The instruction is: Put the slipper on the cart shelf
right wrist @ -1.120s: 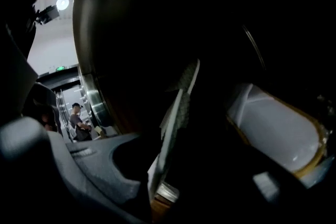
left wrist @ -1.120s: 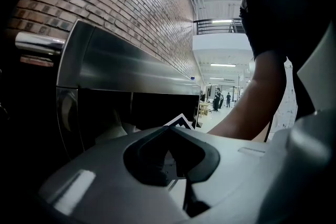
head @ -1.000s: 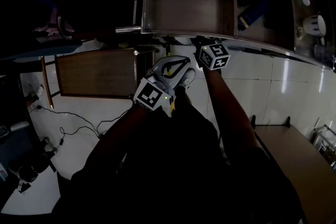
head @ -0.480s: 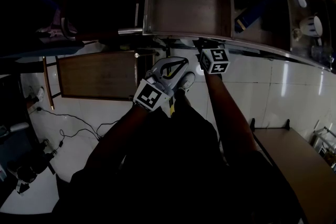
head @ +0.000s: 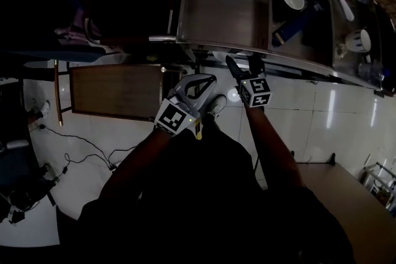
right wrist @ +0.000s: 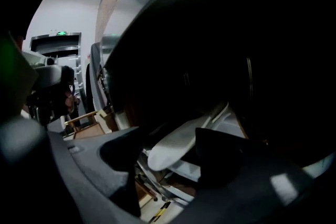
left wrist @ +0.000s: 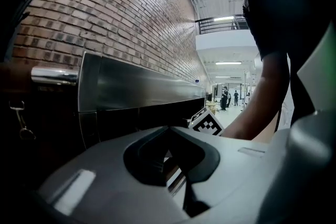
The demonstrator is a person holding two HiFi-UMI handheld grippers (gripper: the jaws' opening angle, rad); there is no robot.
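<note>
Between the wide jaws of the right gripper [head: 243, 63], just opened, the slipper [right wrist: 178, 147] lay loose inside the cart [head: 247, 49]; placing seemed done; backing straight out, clear of it, came next; the left gripper [head: 213, 77] had its jaws closed, empty.

Floor: glossy white tile [head: 346, 114], pale streaks of reflected light. Thin black cables [head: 93, 148] trail over it at left. Dark-framed brown wooden panel [head: 117, 91] nearby. Plain wooden tabletop [head: 352, 195] lower right. Red brick wall [left wrist: 115, 13]; beyond it, a white hall under ceiling strip lights [left wrist: 228, 63].
</note>
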